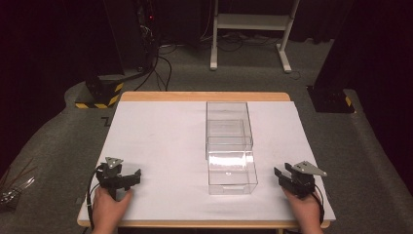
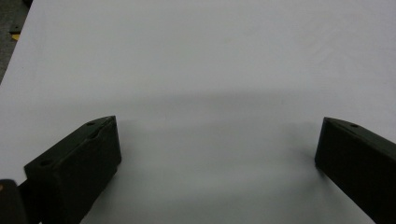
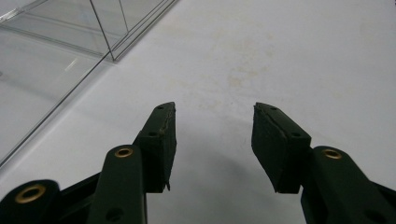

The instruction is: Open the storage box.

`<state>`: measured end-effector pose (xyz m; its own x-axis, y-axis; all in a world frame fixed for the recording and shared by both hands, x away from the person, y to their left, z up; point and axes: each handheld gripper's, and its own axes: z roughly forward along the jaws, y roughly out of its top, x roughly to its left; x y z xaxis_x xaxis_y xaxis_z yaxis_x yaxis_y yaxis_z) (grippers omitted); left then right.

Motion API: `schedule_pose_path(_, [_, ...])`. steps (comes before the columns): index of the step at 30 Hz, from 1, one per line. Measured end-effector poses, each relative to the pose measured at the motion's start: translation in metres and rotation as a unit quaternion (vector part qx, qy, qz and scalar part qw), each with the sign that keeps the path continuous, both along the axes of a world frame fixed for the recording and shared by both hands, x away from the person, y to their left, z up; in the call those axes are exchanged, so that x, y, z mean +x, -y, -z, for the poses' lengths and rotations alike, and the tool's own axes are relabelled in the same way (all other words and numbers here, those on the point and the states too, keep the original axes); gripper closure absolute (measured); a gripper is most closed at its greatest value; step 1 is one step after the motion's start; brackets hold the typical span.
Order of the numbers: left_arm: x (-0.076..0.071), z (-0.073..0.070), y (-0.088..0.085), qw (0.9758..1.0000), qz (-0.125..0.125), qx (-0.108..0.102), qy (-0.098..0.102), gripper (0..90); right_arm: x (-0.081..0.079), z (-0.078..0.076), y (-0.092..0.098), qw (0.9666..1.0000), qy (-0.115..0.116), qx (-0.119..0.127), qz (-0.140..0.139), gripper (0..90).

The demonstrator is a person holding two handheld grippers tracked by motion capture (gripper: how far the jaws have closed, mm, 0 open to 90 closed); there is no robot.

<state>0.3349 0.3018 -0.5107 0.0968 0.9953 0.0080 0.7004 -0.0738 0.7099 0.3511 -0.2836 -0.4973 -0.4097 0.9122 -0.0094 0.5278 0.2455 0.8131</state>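
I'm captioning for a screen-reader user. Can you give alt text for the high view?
A clear plastic drawer box, its drawer pulled toward the person, sits on a white-covered table. The left gripper and right gripper rest near the front corners, jaws open, touching nothing.

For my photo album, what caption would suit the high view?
Two hand-held grippers, left and right, rest open beside a clear plastic box on a white table.

You see grey carpet [image 1: 58,141] around the table, a white metal stand [image 1: 251,22] at the frame's top, and darkness beyond.
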Motion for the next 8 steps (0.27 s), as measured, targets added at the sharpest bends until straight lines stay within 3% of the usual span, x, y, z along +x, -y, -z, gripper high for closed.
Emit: schedule_pose_path(8, [-0.0001,0.0001,0.0002,1.0000,0.000,0.001,0.001,0.4,0.0009,0.0012,-0.0018,0.9999,-0.004,-0.011,-0.008,47.3])
